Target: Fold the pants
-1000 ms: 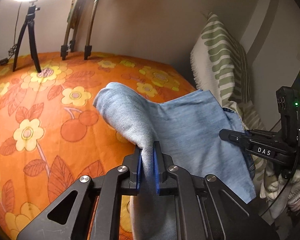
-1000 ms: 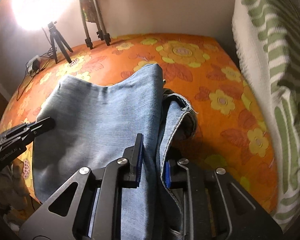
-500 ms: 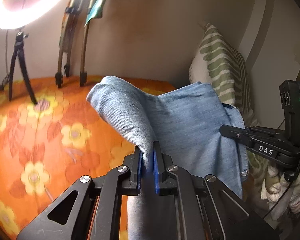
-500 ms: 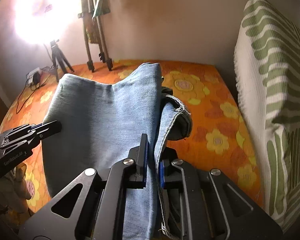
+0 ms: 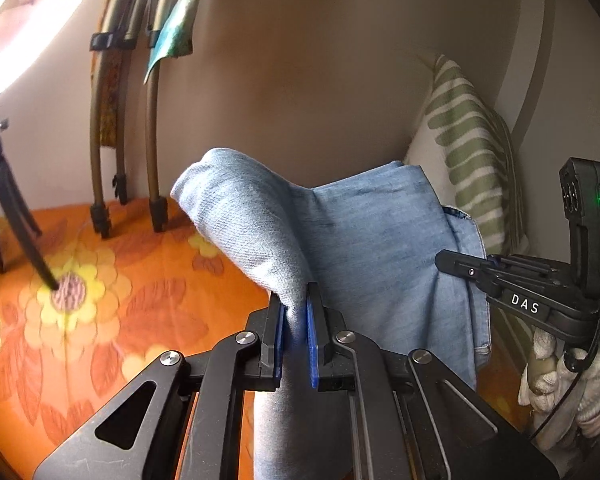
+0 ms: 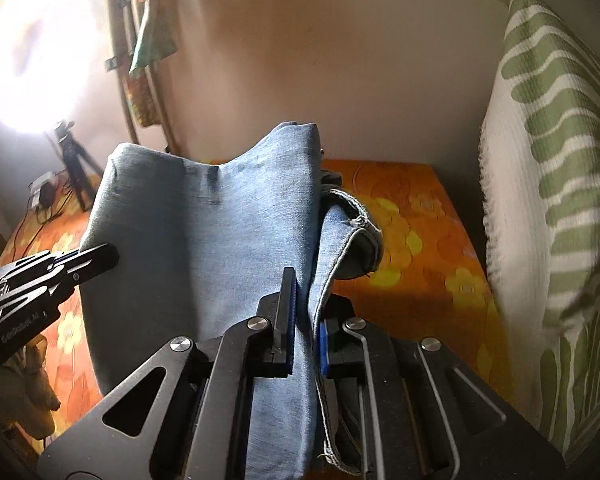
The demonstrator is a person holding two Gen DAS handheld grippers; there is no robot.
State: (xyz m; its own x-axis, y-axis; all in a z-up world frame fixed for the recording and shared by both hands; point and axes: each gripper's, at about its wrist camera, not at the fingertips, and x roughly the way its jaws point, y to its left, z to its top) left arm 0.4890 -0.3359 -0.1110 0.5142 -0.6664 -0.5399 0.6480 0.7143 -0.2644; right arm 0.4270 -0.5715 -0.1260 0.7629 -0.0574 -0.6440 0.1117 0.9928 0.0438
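Observation:
Light blue denim pants (image 5: 364, 248) hang folded between my two grippers, lifted above the orange flowered bed cover (image 5: 100, 320). My left gripper (image 5: 294, 308) is shut on one edge of the denim, which bunches up between its blue pads. My right gripper (image 6: 306, 304) is shut on the other edge, next to a stitched hem (image 6: 352, 224) that curls off to the right. In the left wrist view the right gripper (image 5: 460, 266) reaches into the cloth from the right. In the right wrist view the left gripper (image 6: 100, 254) comes in from the left.
A green and white striped pillow (image 6: 548, 200) stands against the wall on the right. A ring light (image 6: 32, 64) on a small tripod (image 5: 4, 208) stands on the bed at the left, beside taller tripod legs (image 5: 152, 152). A gloved hand (image 5: 560, 392) holds the right gripper.
Both grippers have risen with the pants, and the denim now hangs higher above the bed cover. The right gripper's jaws have closed further on the cloth.

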